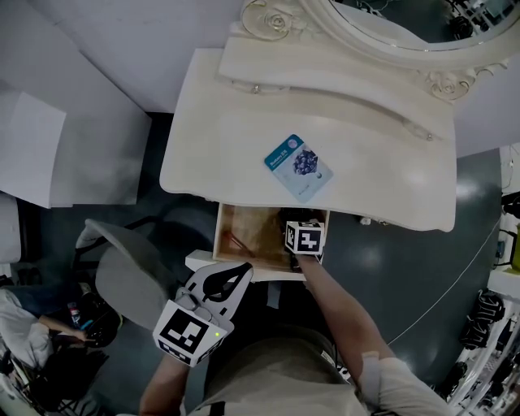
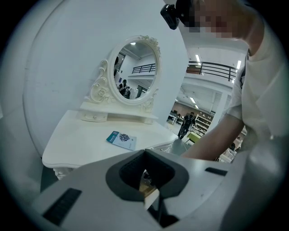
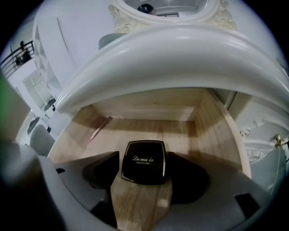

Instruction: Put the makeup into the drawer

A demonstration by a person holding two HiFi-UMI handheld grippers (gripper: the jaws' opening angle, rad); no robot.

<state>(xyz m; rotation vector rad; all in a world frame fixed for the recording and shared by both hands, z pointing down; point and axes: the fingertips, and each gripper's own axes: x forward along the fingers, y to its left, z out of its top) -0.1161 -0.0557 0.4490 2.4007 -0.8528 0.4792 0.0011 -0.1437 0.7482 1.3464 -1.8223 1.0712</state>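
Observation:
A black square makeup compact (image 3: 143, 168) with gold lettering sits low inside the open wooden drawer (image 3: 216, 126), between the jaws of my right gripper (image 3: 143, 158), which is shut on it. In the head view my right gripper (image 1: 299, 221) reaches into the drawer (image 1: 244, 236) at its right side, and the compact is hidden under its marker cube. My left gripper (image 1: 241, 272) hovers by the drawer's front left corner, shut and holding nothing. In the left gripper view its jaws (image 2: 144, 175) meet, with a sliver of the drawer showing behind them.
A teal sachet (image 1: 298, 167) lies on the white dressing table (image 1: 244, 146) below the oval mirror (image 1: 406, 24). A thin pinkish stick (image 3: 100, 127) rests at the drawer's left. A grey chair (image 1: 130, 268) stands left of me, and a seated person (image 1: 24, 325) is further left.

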